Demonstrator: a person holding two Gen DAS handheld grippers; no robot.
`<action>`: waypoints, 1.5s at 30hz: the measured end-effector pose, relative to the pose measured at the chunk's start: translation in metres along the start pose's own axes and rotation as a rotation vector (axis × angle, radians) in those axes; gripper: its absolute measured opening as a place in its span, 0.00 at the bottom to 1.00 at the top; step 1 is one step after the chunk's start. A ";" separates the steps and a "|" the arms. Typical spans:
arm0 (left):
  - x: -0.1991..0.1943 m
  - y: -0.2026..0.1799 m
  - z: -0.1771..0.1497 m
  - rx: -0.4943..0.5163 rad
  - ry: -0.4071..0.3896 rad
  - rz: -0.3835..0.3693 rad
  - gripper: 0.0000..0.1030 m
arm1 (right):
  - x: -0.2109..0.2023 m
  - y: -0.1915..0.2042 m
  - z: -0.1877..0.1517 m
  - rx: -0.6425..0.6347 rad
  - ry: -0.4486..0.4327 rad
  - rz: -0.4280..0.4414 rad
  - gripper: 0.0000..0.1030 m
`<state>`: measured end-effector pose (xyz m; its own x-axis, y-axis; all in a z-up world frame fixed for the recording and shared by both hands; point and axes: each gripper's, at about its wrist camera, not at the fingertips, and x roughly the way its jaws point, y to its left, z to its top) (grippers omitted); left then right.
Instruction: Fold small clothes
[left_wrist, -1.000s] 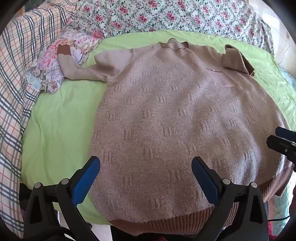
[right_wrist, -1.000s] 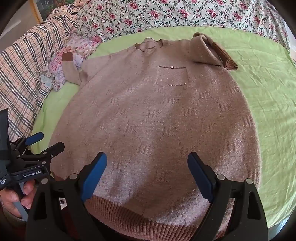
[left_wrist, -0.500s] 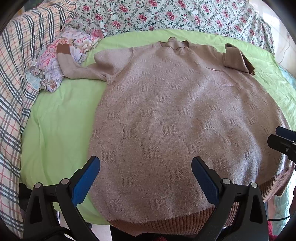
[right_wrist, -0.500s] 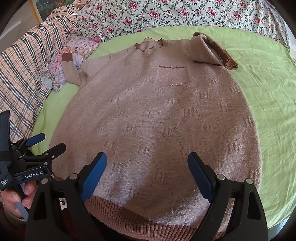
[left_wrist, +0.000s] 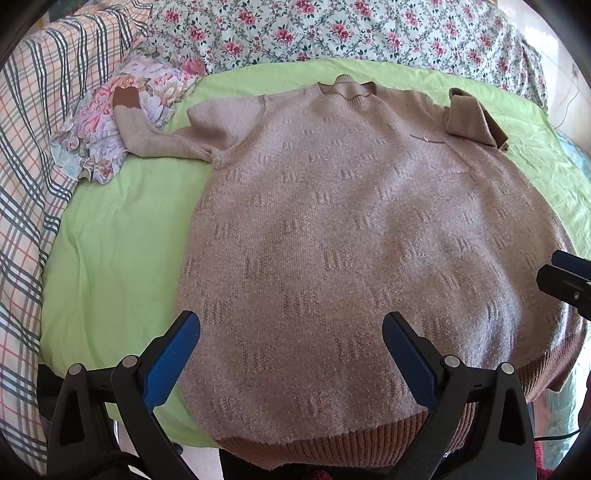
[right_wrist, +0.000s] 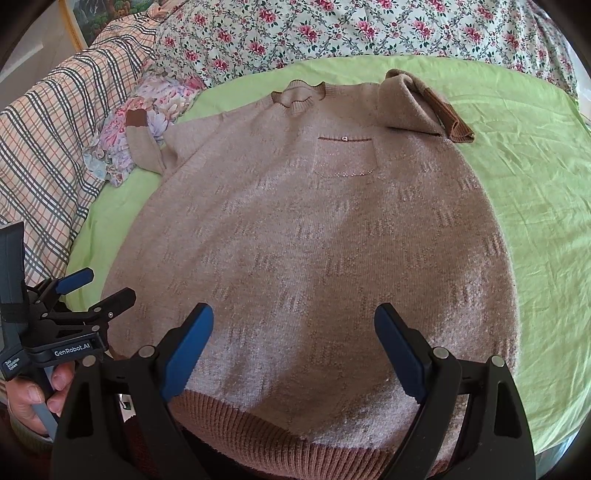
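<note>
A tan knitted sweater (left_wrist: 351, 240) lies flat, front up, on a green sheet (left_wrist: 118, 258), collar far, brown ribbed hem near me. Its left sleeve (left_wrist: 147, 136) stretches out over a floral cloth; its right sleeve (right_wrist: 417, 107) is folded in over the shoulder. A chest pocket (right_wrist: 345, 157) shows in the right wrist view. My left gripper (left_wrist: 291, 354) is open and empty, hovering over the hem's left part. My right gripper (right_wrist: 293, 347) is open and empty over the hem's right part. Each gripper shows at the edge of the other view.
A checked blanket (left_wrist: 33, 147) lies along the left. A rose-print cover (left_wrist: 369, 33) is bunched at the far side. A crumpled floral cloth (left_wrist: 110, 122) lies under the left cuff. Bare green sheet (right_wrist: 535, 221) extends right of the sweater.
Both grippers stay open and nearly still. The views shift only slightly; the sweater has not moved.
</note>
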<state>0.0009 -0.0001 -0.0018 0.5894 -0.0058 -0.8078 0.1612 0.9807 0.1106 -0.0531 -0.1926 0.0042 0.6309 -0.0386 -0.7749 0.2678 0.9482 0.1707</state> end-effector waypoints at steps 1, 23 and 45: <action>0.000 0.000 0.000 0.000 0.001 -0.001 0.97 | 0.000 0.000 0.000 0.000 0.000 0.001 0.87; 0.010 -0.003 0.009 0.027 0.016 0.021 0.97 | 0.000 -0.006 0.006 0.001 -0.017 0.006 0.87; 0.045 0.003 0.064 -0.006 0.044 -0.023 0.97 | 0.006 -0.053 0.054 0.005 -0.063 -0.078 0.75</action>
<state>0.0782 -0.0094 -0.0009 0.5503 -0.0202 -0.8347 0.1698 0.9815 0.0882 -0.0241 -0.2604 0.0232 0.6527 -0.1322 -0.7460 0.3215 0.9399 0.1148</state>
